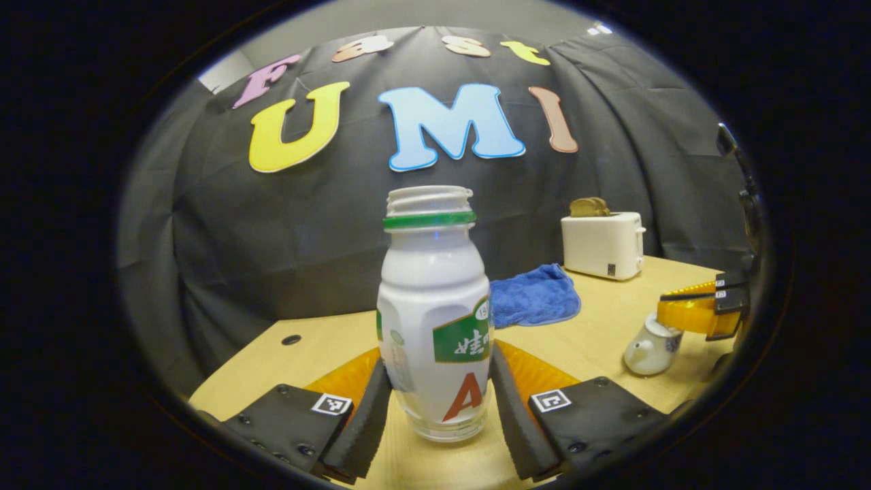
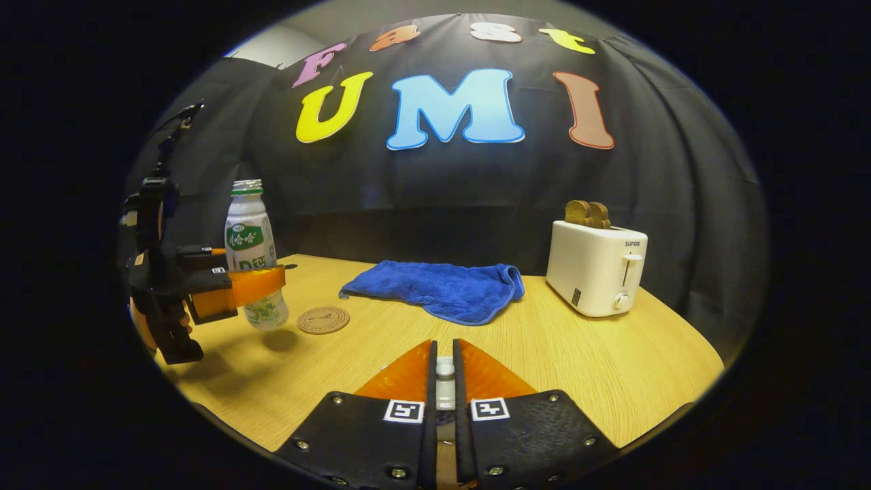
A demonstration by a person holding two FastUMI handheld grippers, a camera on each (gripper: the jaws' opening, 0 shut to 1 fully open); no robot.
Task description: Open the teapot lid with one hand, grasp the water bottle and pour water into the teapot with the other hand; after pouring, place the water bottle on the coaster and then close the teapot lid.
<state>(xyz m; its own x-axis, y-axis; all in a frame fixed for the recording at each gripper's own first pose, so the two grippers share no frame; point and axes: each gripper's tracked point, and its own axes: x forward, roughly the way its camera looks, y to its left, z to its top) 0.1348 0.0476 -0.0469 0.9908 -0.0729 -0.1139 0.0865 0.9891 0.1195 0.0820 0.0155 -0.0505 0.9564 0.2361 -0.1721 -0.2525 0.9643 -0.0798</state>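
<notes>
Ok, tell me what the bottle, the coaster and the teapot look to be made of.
Bottle: probably plastic, glossy white with a clear base and a threaded open neck. Coaster: looks like cork or wood, a matte tan disc with a dark ring. Teapot: likely glazed ceramic, shiny white with a blue pattern.

You are working in a staged recording booth, not a real kitchen: black cloth (image 2: 435,197) drapes the wall behind a light wooden table (image 2: 578,361) set with a toaster (image 2: 597,267), apparently holding bread, and a blue towel (image 2: 442,286).
</notes>
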